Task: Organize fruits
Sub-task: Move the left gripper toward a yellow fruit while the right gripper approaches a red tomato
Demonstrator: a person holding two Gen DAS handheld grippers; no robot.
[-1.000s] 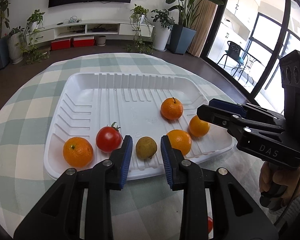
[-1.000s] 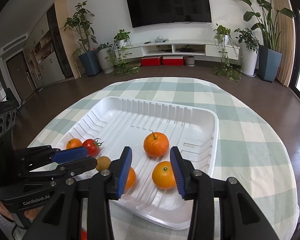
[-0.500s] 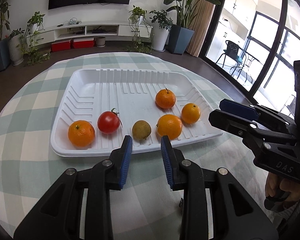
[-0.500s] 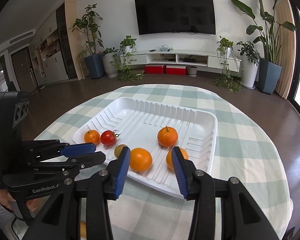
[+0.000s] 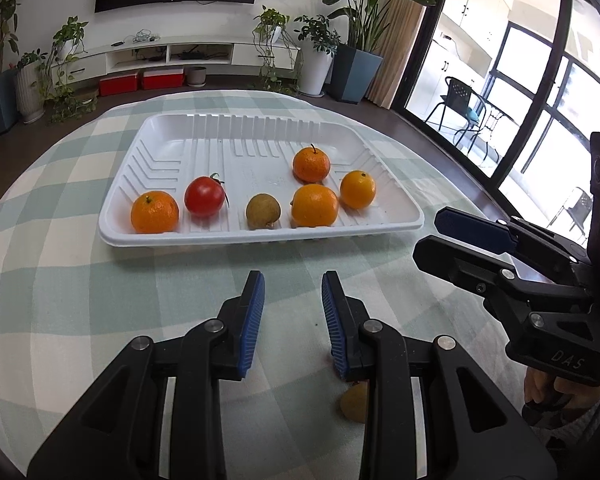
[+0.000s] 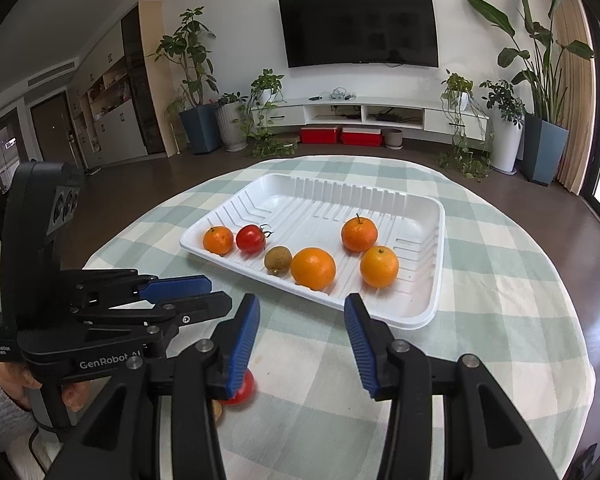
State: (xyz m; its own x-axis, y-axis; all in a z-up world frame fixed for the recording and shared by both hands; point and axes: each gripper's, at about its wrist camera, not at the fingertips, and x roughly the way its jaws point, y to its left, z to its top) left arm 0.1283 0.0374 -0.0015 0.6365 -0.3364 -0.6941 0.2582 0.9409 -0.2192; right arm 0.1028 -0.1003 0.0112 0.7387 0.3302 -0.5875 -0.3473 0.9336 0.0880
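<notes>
A white tray [image 5: 220,148] [image 6: 320,208] sits on the checked tablecloth. It holds three oranges in a cluster at the right [image 5: 314,205], one orange at the left [image 5: 155,212], a red tomato [image 5: 204,196] and a small brown fruit [image 5: 263,211]. My left gripper [image 5: 292,280] hovers over the cloth in front of the tray, its jaws at a narrow gap with nothing between them. My right gripper [image 6: 302,300] is open and empty, also short of the tray. A small red fruit [image 6: 242,390] and a yellowish fruit [image 5: 356,402] lie on the cloth under the fingers.
The round table's edge curves close on all sides. Each gripper shows in the other's view: the right one [image 5: 440,232] to the right, the left one [image 6: 216,292] to the left, each with a hand on its handle. A TV wall, plants and windows stand behind.
Both grippers have pulled back from over the tray to the cloth in front of it. The right jaws have spread a little wider. Two loose fruits have come into view below.
</notes>
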